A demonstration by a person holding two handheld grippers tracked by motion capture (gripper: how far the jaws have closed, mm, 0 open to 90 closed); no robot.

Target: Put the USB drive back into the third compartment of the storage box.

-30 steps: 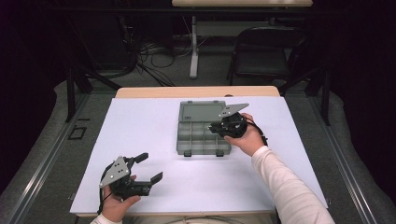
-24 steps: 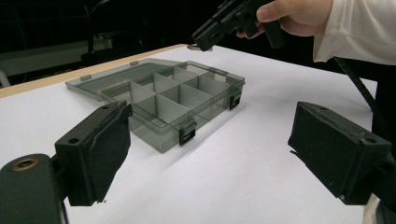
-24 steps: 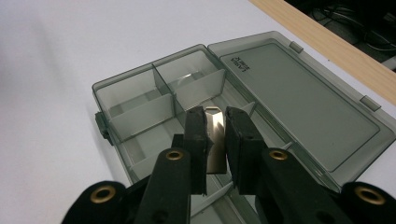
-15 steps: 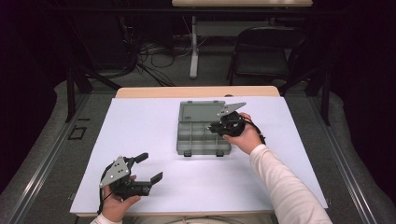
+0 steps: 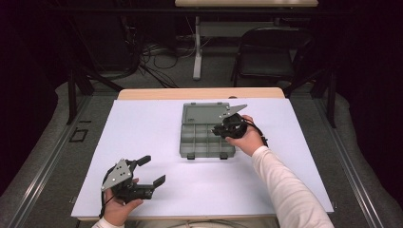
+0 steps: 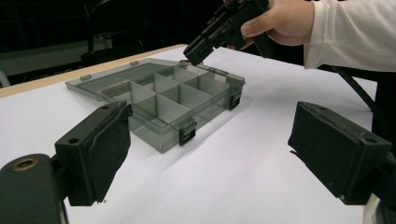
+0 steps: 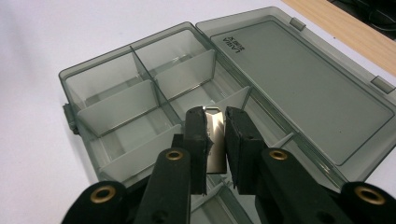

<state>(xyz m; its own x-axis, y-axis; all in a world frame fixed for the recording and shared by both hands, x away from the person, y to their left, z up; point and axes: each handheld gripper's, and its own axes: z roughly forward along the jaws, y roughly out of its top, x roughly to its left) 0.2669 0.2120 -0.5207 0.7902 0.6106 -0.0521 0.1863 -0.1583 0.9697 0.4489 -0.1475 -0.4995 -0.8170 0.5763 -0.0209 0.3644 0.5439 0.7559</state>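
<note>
Silvery metal piece, mostly hidden, sits pinched in right claw; left claw gapes empty.

Lighting: bright, even overhead light on white table cover; surround falls to near black at frame edges, upper corners darkest. Shadows: soft, short, beneath organiser box and left gripper. Glare: pale sheen on box dividers and lid, bright reflection on metal piece at centre of right gripper view. Focus: near jaws at bottom of both gripper views slightly soft; high view sharp but grainy.
</note>
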